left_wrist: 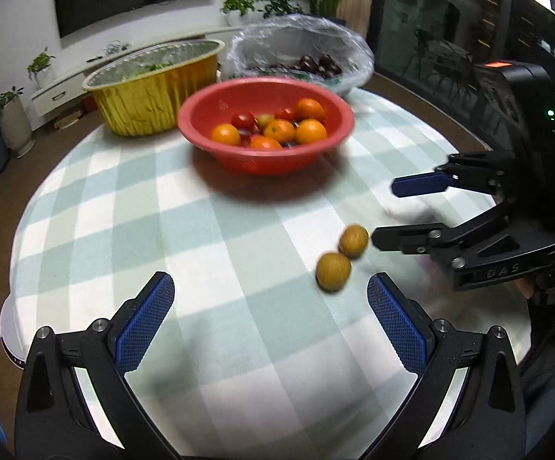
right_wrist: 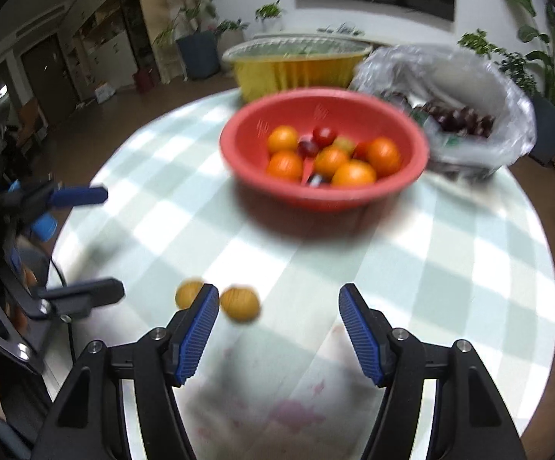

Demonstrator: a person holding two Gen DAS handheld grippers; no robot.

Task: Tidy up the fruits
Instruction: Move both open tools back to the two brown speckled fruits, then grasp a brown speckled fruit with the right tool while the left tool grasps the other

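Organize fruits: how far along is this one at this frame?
Done: little that shows. The red bowl holds mixed oranges, small red fruits and dark ones, unsorted. Two brown fruits lie loose on the tablecloth. In hand: nothing; the left gripper and right gripper are both open and empty near those two. Left: apparently almost all the sorting.

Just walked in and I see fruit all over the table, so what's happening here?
A person is sorting fruit with a handheld gripper in each hand. The left gripper and right gripper are both open and empty, above the checked tablecloth. Two small brown fruits lie loose on the cloth near them. A red bowl further back holds oranges and small red fruit. Behind it stand a gold foil container and a plastic bag of dark fruit.
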